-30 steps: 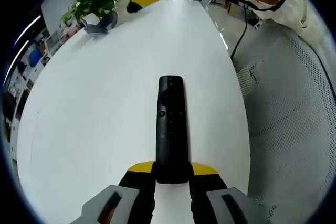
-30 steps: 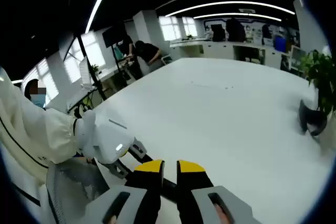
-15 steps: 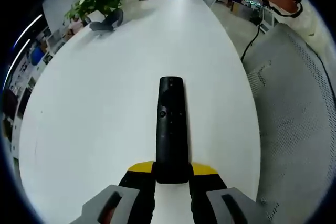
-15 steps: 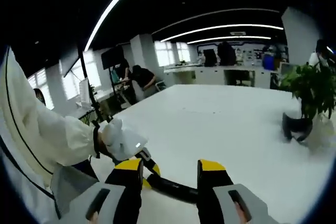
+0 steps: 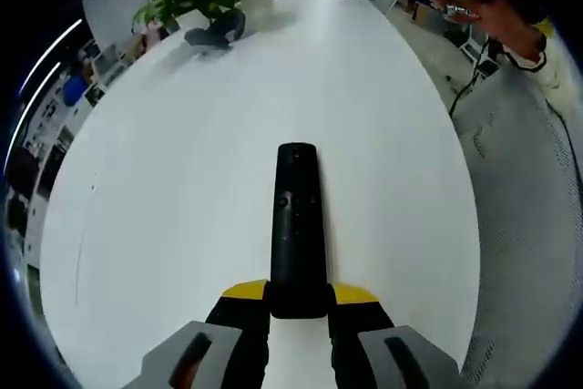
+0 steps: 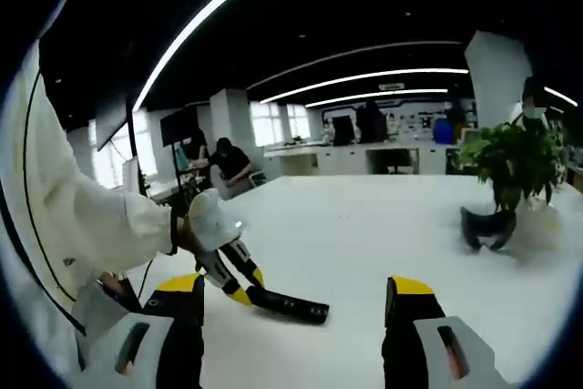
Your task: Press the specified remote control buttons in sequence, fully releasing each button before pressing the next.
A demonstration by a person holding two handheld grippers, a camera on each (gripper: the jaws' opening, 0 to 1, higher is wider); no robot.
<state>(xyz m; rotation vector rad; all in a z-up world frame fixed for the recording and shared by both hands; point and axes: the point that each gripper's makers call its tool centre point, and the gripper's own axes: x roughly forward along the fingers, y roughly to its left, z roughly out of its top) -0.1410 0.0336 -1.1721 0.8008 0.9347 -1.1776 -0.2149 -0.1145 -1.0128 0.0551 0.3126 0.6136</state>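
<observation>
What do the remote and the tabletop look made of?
Remote: probably black plastic with a slight sheen; a soft highlight runs along its body, held at its near end by the left gripper. Table: smooth white surface, likely laminate or painted board; even, matte, no grain. The exact material cannot be told.

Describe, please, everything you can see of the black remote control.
The remote control is a long, slim black bar, plastic by its look, with small buttons on its upper face, one marked red. Its near end is clamped between the yellow-tipped jaws of the left gripper, and it points away over the white table. In the right gripper view it appears low over the table.
</observation>
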